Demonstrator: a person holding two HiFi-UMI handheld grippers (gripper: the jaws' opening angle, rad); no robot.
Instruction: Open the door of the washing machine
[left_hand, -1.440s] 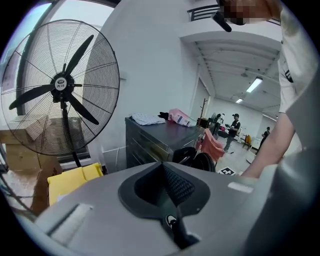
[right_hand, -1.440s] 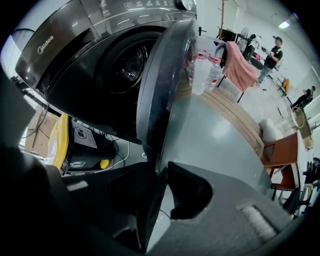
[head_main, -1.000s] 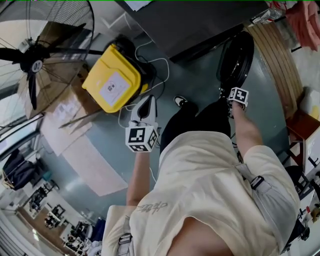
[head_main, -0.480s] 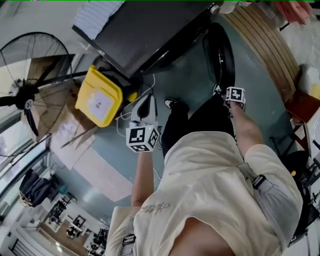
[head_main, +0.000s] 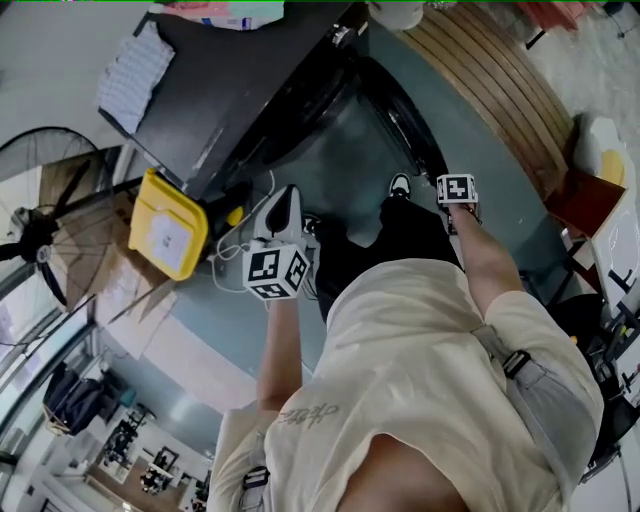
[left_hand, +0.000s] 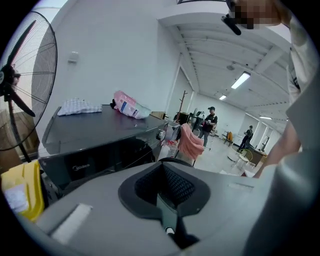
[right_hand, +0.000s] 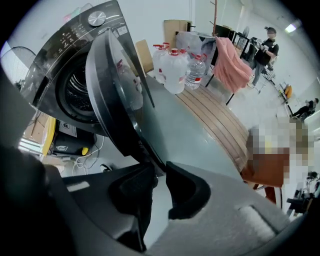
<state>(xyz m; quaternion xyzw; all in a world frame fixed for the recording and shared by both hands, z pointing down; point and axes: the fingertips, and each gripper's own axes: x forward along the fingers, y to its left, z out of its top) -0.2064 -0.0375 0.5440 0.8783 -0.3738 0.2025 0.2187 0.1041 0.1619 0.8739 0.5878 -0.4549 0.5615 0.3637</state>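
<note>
The dark washing machine (head_main: 230, 90) stands at the top of the head view, and its round door (head_main: 405, 115) hangs swung out, seen edge-on. In the right gripper view the door (right_hand: 112, 95) stands wide beside the drum opening (right_hand: 75, 90). My right gripper (right_hand: 159, 180) points down at the door's lower rim. Its jaws are opening, and the rim sits at their mouth with floor showing between the pads. My left gripper (head_main: 283, 212) hangs in front of the machine, apart from it. In the left gripper view it (left_hand: 162, 187) is shut on nothing.
A yellow box (head_main: 168, 237) with loose cables (head_main: 235, 245) sits on the floor left of the machine, with a standing fan (head_main: 40, 230) beyond. A wooden platform (right_hand: 220, 130) with water bottles (right_hand: 175, 70) lies right of the door. A pink pack (left_hand: 127, 106) lies on the machine.
The door has swung from nearly flat-on to edge-on, further from the machine. Both grippers moved along with the person, and the machine's top and front have come into the head view.
</note>
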